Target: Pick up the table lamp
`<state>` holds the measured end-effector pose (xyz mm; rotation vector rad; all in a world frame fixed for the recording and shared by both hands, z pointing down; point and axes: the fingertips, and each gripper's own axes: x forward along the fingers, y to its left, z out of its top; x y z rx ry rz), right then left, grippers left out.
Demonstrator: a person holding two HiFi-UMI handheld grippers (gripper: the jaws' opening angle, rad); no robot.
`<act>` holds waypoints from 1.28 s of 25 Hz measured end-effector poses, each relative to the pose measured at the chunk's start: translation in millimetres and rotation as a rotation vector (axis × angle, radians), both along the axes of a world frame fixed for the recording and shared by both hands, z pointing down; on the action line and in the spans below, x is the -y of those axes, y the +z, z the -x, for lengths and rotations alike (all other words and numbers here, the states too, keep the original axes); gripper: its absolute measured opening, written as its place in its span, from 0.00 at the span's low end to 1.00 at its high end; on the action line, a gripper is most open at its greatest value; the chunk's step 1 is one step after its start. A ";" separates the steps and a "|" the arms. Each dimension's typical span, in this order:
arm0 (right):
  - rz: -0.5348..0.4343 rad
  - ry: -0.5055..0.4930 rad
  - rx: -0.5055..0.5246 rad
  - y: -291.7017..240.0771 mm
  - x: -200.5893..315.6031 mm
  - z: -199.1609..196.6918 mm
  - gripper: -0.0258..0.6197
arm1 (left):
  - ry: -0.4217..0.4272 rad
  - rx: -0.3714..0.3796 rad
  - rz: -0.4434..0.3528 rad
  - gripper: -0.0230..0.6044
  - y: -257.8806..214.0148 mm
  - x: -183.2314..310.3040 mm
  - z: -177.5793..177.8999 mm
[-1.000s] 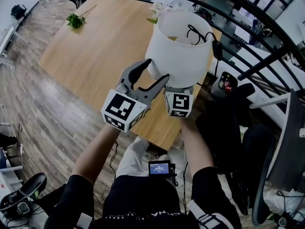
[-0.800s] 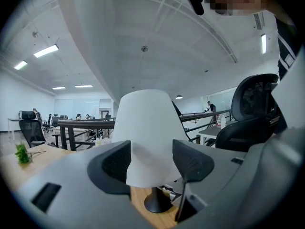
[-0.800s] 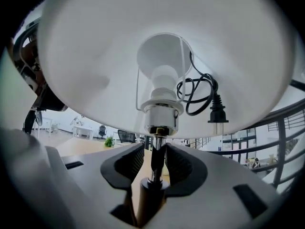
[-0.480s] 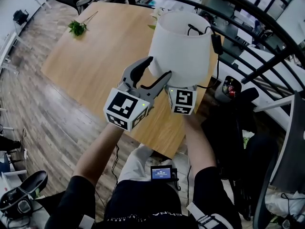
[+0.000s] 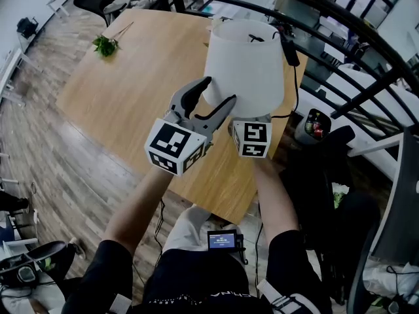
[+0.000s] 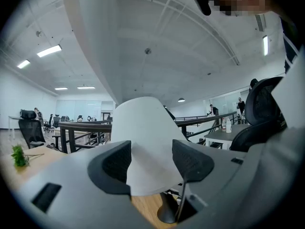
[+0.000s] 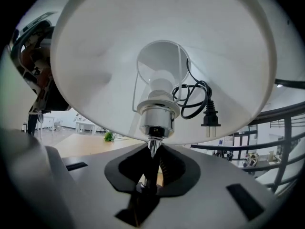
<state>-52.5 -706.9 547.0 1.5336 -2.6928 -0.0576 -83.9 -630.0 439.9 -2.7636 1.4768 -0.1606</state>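
Table lamp (image 5: 245,64): white conical shade (image 7: 95,56), chrome stem (image 7: 152,149), long axis vertical. Right tongs (image 7: 151,168), just closing, clamp the stem. Left tongs (image 6: 151,157) stand open beside the shade.

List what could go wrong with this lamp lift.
1. The right tongs, which have just been closing, pinch only the thin stem under the big shade; it could tilt or slip.
2. The loose cord and plug in the shade could drop and snag.
3. The open left tongs, close to the shade, could dent it.
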 end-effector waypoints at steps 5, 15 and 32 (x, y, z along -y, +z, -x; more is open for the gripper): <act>0.063 -0.012 -0.011 5.3 5.8 2.0 0.16 | 0.009 -0.022 0.003 0.48 0.8 10.5 0.9; 0.192 -0.050 0.031 4.9 -0.9 13.1 0.16 | 0.017 -0.058 0.018 0.48 -11.2 20.3 6.9; 0.334 -0.104 0.053 -54.0 -63.4 13.1 0.16 | 0.026 -0.151 -0.030 0.48 -79.0 -31.5 6.0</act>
